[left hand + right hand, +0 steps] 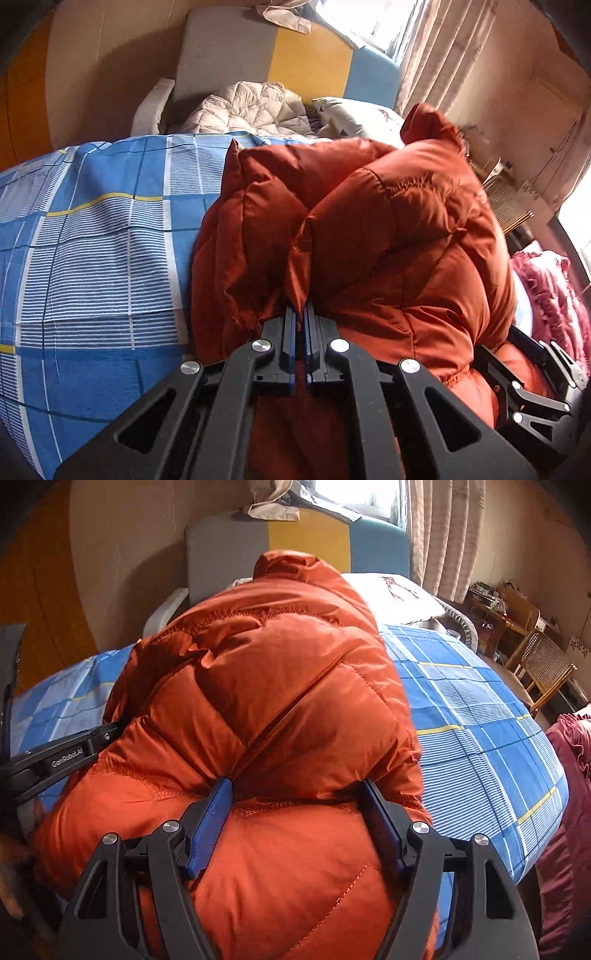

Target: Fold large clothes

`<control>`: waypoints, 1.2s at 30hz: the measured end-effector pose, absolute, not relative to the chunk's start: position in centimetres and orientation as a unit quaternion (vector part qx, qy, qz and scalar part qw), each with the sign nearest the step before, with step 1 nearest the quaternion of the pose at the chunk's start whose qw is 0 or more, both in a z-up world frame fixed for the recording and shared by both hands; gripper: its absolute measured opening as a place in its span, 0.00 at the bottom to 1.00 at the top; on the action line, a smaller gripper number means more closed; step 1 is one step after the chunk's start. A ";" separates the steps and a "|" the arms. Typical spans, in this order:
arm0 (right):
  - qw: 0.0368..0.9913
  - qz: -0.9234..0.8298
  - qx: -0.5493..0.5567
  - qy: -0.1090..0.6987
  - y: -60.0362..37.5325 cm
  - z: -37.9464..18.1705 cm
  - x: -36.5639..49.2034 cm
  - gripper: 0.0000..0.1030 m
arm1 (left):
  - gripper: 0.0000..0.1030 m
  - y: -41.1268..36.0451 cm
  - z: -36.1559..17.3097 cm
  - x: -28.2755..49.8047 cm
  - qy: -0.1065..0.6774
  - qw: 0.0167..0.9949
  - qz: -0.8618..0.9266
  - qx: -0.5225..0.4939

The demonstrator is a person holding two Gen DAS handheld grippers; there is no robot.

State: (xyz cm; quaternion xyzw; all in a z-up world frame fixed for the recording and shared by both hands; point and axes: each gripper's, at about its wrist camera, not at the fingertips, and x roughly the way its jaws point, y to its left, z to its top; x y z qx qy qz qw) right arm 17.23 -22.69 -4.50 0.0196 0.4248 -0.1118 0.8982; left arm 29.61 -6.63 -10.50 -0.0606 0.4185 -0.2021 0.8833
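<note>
left wrist view: left gripper (pixel 302 314) fingers clamped tight on a pinch of the orange down jacket (pixel 354 229) at its near edge. jacket sits on the bed (pixel 92 236) with the blue checked sheet, bulging toward 1 o'clock — already doubled over on itself, one puffy layer over another. right wrist view: right gripper (pixel 295 790) fingers spread wide, straddling a thick roll of jacket; whether the pads press it i cannot tell. judgement: fold partly made, bundle still lofty and uneven — flattening and a final tidy fold remain.
</note>
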 end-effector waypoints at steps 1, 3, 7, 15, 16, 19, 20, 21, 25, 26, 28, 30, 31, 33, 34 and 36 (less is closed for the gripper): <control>0.897 -0.109 0.021 0.428 -22.7 -4.9 17.5 0.69 | 0.03 -6.6 -10.7 29.7 0.419 0.884 -0.199 -0.062; 0.896 -0.109 0.022 0.430 -22.7 -5.4 17.9 0.69 | 0.03 -6.7 -11.0 29.6 0.415 0.888 -0.191 -0.058; 0.898 -0.118 0.018 0.423 -22.3 -6.9 18.3 0.69 | 0.03 -6.8 -12.0 29.6 0.405 0.896 -0.175 -0.058; 0.902 -0.117 0.014 0.416 -22.3 -6.0 17.7 0.69 | 0.07 -7.0 -9.9 28.0 0.401 0.904 -0.137 -0.050; 0.903 -0.118 0.017 0.413 -22.5 -5.7 17.5 0.69 | 0.09 -6.9 -9.6 27.6 0.398 0.906 -0.134 -0.049; 0.906 -0.118 0.023 0.406 -22.6 -5.1 17.0 0.70 | 0.20 -6.9 -8.6 26.1 0.383 0.914 -0.128 -0.034; 0.907 -0.118 0.024 0.404 -22.6 -4.7 16.8 0.70 | 0.21 -6.9 -8.3 25.5 0.376 0.917 -0.126 -0.029; 0.907 -0.118 0.025 0.403 -22.6 -4.6 16.7 0.71 | 0.21 -6.9 -8.2 25.2 0.373 0.919 -0.126 -0.026; 0.910 -0.115 0.028 0.396 -22.4 -3.7 15.8 0.74 | 0.22 -6.8 -7.4 23.8 0.356 0.926 -0.127 -0.020; 0.911 -0.115 0.028 0.395 -22.4 -3.6 15.7 0.74 | 0.23 -6.9 -7.2 23.7 0.353 0.927 -0.127 -0.020; 0.911 -0.117 0.029 0.393 -22.2 -3.4 15.3 0.74 | 0.27 -7.0 -6.8 22.8 0.343 0.931 -0.126 -0.015; 0.912 -0.118 0.032 0.392 -22.2 -3.1 15.0 0.74 | 0.29 -7.0 -6.5 22.1 0.336 0.933 -0.128 -0.016; 0.912 -0.119 0.031 0.392 -22.2 -3.0 14.8 0.74 | 0.32 -7.0 -6.3 21.7 0.331 0.935 -0.125 -0.015; 0.912 -0.122 0.031 0.391 -22.2 -2.8 14.5 0.74 | 0.35 -7.0 -6.1 21.3 0.327 0.936 -0.128 -0.017; 0.912 -0.123 0.033 0.391 -22.1 -2.6 14.3 0.74 | 0.36 -7.0 -6.1 21.1 0.325 0.937 -0.127 -0.016; 0.911 -0.128 0.034 0.390 -22.2 -2.3 14.0 0.74 | 0.43 -6.9 -5.8 20.5 0.317 0.939 -0.128 -0.017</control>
